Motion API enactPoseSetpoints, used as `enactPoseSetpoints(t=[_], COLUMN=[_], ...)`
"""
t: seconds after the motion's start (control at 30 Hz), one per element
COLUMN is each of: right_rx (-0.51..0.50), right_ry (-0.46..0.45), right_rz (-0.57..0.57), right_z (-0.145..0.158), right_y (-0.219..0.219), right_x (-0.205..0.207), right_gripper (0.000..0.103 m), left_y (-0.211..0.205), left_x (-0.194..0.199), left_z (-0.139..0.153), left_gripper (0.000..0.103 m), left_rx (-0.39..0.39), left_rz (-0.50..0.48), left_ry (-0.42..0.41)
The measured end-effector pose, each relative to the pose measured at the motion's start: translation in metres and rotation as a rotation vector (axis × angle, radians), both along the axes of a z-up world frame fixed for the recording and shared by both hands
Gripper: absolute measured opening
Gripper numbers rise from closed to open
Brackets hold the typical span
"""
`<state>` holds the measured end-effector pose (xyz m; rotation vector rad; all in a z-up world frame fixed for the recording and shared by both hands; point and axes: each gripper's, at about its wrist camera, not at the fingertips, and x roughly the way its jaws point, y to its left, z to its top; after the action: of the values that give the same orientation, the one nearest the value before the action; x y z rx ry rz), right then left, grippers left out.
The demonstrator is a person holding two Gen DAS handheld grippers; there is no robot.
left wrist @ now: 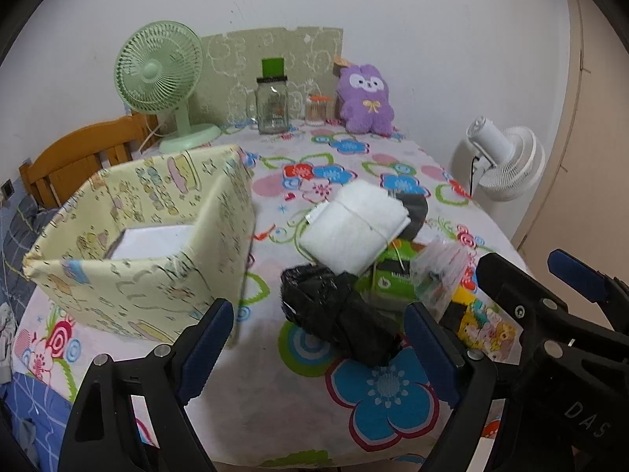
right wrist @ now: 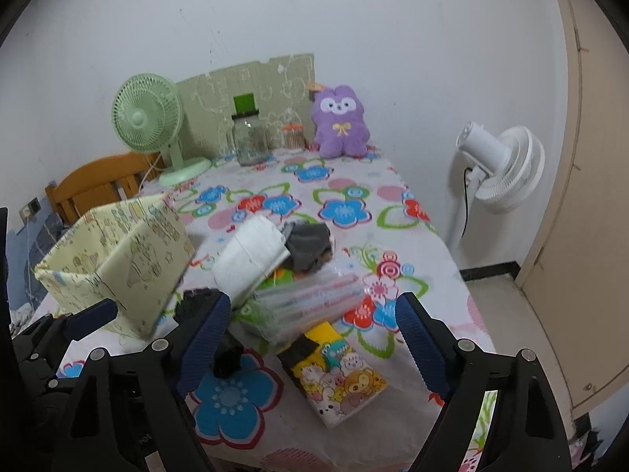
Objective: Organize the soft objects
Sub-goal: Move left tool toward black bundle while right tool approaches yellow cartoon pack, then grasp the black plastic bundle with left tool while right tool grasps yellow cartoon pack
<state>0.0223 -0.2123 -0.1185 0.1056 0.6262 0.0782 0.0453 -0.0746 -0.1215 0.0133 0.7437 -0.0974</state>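
Near the worktop's (left wrist: 275,405) front edge, a heap of soft things lay: a white folded cloth (left wrist: 354,224), a black bag (left wrist: 334,314), packets. Beside it, toward the left edge, stood an open fabric box (left wrist: 157,236). Both the left gripper (left wrist: 318,350) and right gripper (right wrist: 314,338) gaped wide, holding nothing. Likely the first pick: close on one item, then carry it to the box.

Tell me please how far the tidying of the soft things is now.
Nothing looks done: the fabric box seems to hold no soft thing. In hand: nothing; the left gripper and right gripper are open. Left: white cloth, black bag, tissue pack remain piled on the table.
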Motion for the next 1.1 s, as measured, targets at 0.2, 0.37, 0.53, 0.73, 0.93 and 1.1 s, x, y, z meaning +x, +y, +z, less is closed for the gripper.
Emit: enactPoseSetpoints(t=[0.2,0.37,0.53,0.73,0.93,1.1], right_rx=[0.016,0.038,0.052,0.06,0.058,0.056], right_ry=[0.043,0.084,0.133,0.169,0.171,0.174], right_rz=[0.01,0.021,0.028,0.035,0.051,0.046], right_z=[-0.019,-0.033,-0.049,-0.061,-0.06,-0.056], right_y=[-0.005,-0.008,-0.007,-0.006,-0.004,-0.005], right_x=[0.006,0.012,0.018,0.024,0.026,0.027], right_gripper=[0.088,0.084,0.081,0.078,0.058,0.053], left_y=[-0.009,-0.015,-0.019,-0.022,-0.023,-0.025], left_x=[0.002,0.0,0.001,0.005,0.009,0.011], left_z=[-0.014,-0.023,-0.035,-0.043,-0.042,-0.039], left_gripper=[0.089,0.089,0.089,0.086,0.086,0.086], left_rx=[0.018,0.031,0.053,0.077,0.076,0.071], left_rz=[-0.02,-0.036,-0.028,-0.025,-0.029,-0.037], left_ry=[0.027,0.037,0.063,0.082,0.077,0.069])
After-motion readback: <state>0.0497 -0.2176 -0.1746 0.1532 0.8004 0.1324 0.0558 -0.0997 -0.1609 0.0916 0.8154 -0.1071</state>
